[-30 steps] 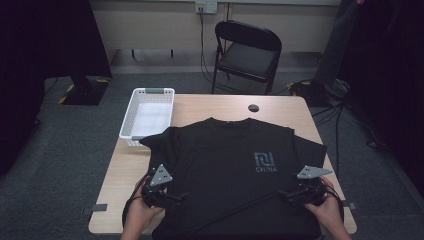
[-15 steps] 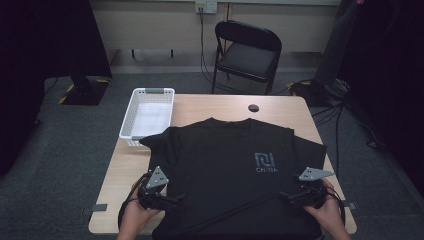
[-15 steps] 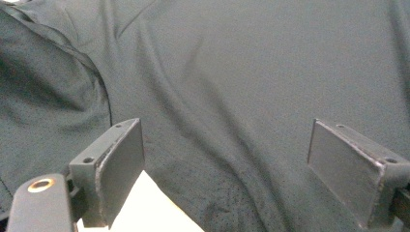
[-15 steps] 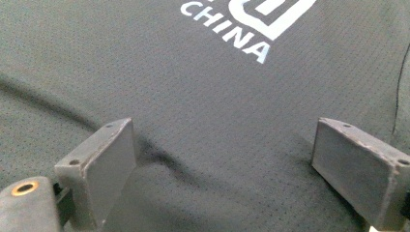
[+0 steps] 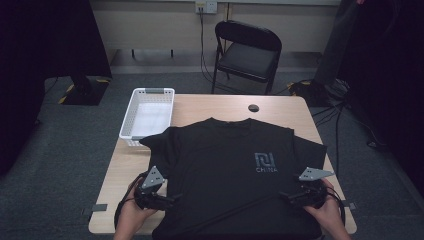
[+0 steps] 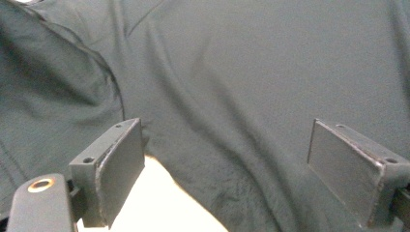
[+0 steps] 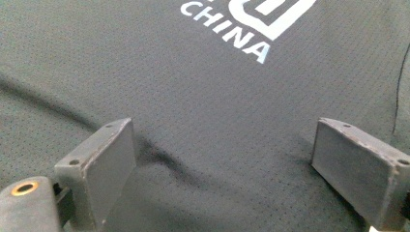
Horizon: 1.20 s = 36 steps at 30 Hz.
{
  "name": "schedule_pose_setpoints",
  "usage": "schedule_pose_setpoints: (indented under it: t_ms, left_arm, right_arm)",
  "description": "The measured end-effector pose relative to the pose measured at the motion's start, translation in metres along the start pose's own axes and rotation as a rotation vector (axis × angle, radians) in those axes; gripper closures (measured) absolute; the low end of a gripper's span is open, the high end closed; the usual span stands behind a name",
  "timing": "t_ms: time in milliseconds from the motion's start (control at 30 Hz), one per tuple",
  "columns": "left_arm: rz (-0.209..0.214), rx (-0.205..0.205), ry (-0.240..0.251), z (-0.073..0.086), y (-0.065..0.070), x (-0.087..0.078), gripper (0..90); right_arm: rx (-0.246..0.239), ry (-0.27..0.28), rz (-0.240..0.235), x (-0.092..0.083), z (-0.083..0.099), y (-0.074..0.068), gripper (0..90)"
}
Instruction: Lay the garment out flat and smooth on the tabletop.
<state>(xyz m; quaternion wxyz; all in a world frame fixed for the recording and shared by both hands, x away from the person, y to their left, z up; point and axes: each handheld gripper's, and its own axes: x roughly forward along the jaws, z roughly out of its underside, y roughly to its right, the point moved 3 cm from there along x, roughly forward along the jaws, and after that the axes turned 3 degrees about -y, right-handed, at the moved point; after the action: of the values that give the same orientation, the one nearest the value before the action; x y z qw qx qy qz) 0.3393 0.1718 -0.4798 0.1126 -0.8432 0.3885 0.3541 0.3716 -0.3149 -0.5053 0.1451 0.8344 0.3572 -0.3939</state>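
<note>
A black T-shirt [image 5: 225, 165] with a pale "CHINA" logo [image 5: 265, 163] lies spread flat on the wooden table [image 5: 290, 107], collar toward the far edge. My left gripper [image 5: 172, 200] rests at the shirt's near left edge, open, its jaws wide apart over the dark cloth [image 6: 232, 96] with a patch of bare table [image 6: 159, 203] below. My right gripper [image 5: 282, 196] sits at the shirt's near right part, open, its jaws spread over the fabric just below the logo [image 7: 241, 24]. Nothing is gripped by either.
A white plastic basket [image 5: 149, 112] stands at the table's far left, touching the shirt's sleeve. A small black round object [image 5: 253, 107] lies near the far edge. A black folding chair [image 5: 247, 52] stands beyond the table. A dark cable [image 5: 230, 215] crosses the shirt's near hem.
Both grippers have shifted slightly toward the near edge of the table along the shirt's sides. The shirt lies as before.
</note>
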Motion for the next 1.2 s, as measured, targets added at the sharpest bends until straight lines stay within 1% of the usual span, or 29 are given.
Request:
schedule_pose_setpoints:
  t_ms: [133,267,300,367,400,433,467,500,633,800,833,933,1100,1200]
  left_arm:
    - [0.004,-0.005,0.001,0.003,-0.003,-0.002,12.9]
    - [0.005,-0.012,-0.009,0.007,-0.007,-0.004,12.9]
    - [0.004,-0.008,-0.01,0.008,-0.008,-0.004,12.9]
    - [0.0,-0.017,-0.011,0.01,-0.01,-0.004,12.9]
    - [-0.002,-0.013,-0.011,0.01,-0.011,-0.005,12.9]
    - [-0.003,-0.021,-0.008,0.011,-0.012,-0.006,12.9]
    - [-0.006,-0.019,-0.008,0.012,-0.014,-0.006,12.9]
    - [-0.008,-0.028,-0.008,0.013,-0.015,-0.007,12.9]
    - [-0.018,-0.032,-0.011,0.017,-0.019,-0.009,12.9]
    - [-0.028,-0.05,-0.007,0.022,-0.025,-0.013,12.9]
    - [-0.032,-0.046,-0.009,0.023,-0.027,-0.014,12.9]
    - [-0.044,-0.054,-0.012,0.027,-0.03,-0.016,12.9]
    - [-0.043,-0.065,-0.017,0.032,-0.035,-0.018,12.9]
    - [-0.049,-0.062,-0.02,0.035,-0.037,-0.019,13.0]
  right_arm:
    - [0.0,0.0,0.0,0.0,0.0,0.0,7.1]
    - [0.0,0.0,0.0,0.0,0.0,0.0,7.1]
    - [0.0,0.0,0.0,0.0,0.0,0.0,7.1]
    - [0.0,0.0,0.0,0.0,0.0,0.0,7.1]
    - [0.0,0.0,0.0,0.0,0.0,0.0,7.1]
    - [0.0,0.0,0.0,0.0,0.0,0.0,7.1]
    - [0.0,0.0,0.0,0.0,0.0,0.0,7.1]
    - [0.0,0.0,0.0,0.0,0.0,0.0,7.1]
    - [0.0,0.0,0.0,0.0,0.0,0.0,7.1]
    - [0.0,0.0,0.0,0.0,0.0,0.0,7.1]
    - [0.0,0.0,0.0,0.0,0.0,0.0,7.1]
    - [0.0,0.0,0.0,0.0,0.0,0.0,7.1]
    - [0.0,0.0,0.0,0.0,0.0,0.0,7.1]
    - [0.0,0.0,0.0,0.0,0.0,0.0,7.1]
